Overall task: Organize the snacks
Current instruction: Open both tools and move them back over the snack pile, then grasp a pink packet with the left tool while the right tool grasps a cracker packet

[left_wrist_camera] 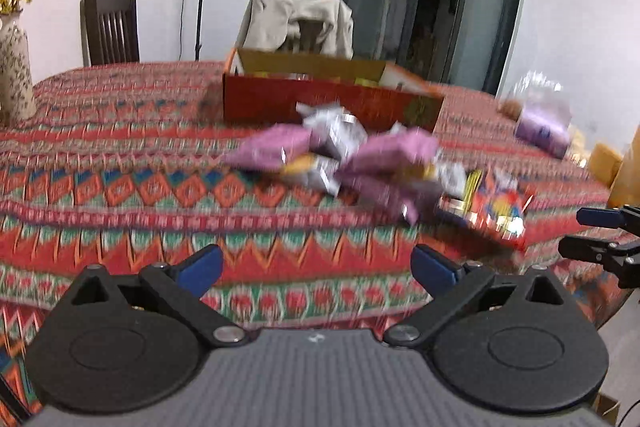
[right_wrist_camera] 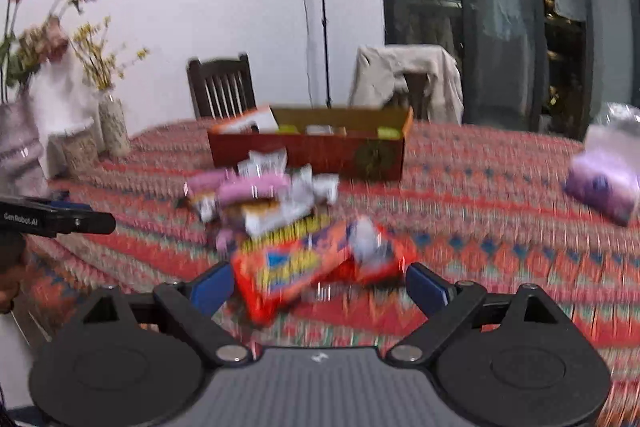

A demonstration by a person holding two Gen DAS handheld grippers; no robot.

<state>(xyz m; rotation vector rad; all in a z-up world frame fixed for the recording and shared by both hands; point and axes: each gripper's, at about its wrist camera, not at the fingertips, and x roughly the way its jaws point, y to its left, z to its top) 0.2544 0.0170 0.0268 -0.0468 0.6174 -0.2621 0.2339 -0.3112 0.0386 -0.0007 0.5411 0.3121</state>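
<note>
- Left wrist view: the left gripper (left_wrist_camera: 317, 267) hangs over the near edge of the patterned red tablecloth (left_wrist_camera: 120, 187), jaws spread wide with nothing between them.
- Ahead of the jaws and slightly right lies a blurred heap of pink and silver snack packets (left_wrist_camera: 344, 155); an orange-red snack bag (left_wrist_camera: 496, 215) sits at its right end.
- Beyond the heap stands an open red cardboard box (left_wrist_camera: 320, 99).
- Right wrist view: the right gripper (right_wrist_camera: 320, 287) also has its jaws apart, empty.
- The orange-red snack bag (right_wrist_camera: 304, 267) lies just ahead between the spread fingers; contact cannot be told.
- The pink and silver packets (right_wrist_camera: 260, 195) and the red box (right_wrist_camera: 312, 147) lie farther ahead.
</note>
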